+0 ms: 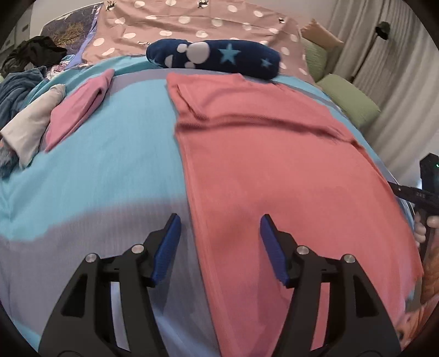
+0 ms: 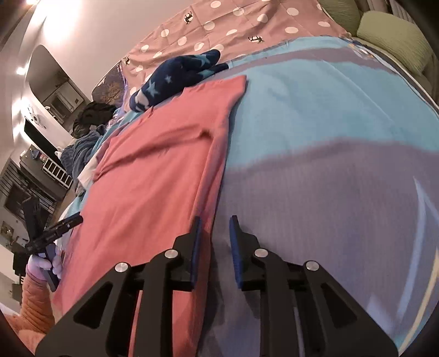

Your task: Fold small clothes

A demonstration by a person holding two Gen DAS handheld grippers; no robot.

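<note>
A salmon-pink garment (image 1: pixel 274 170) lies spread flat on the blue and lilac bedspread (image 1: pixel 109 153), with a fold crease across its far part. My left gripper (image 1: pixel 221 241) is open and empty, hovering over the garment's near left edge. In the right wrist view the same garment (image 2: pixel 153 175) lies to the left, and my right gripper (image 2: pixel 215 247) is open with a narrow gap, empty, over the garment's right edge. The right gripper's body shows at the left view's right edge (image 1: pixel 422 189); the left gripper shows at the far left of the right wrist view (image 2: pixel 52 233).
A folded pink piece (image 1: pixel 79 109) and a folded white piece (image 1: pixel 33 123) lie at the left. A navy star-patterned item (image 1: pixel 214 57) lies beyond the garment. A dark clothes pile (image 1: pixel 24 71) sits far left. Green cushions (image 1: pixel 348 98) and a dotted mauve sheet (image 1: pixel 192 24) lie behind.
</note>
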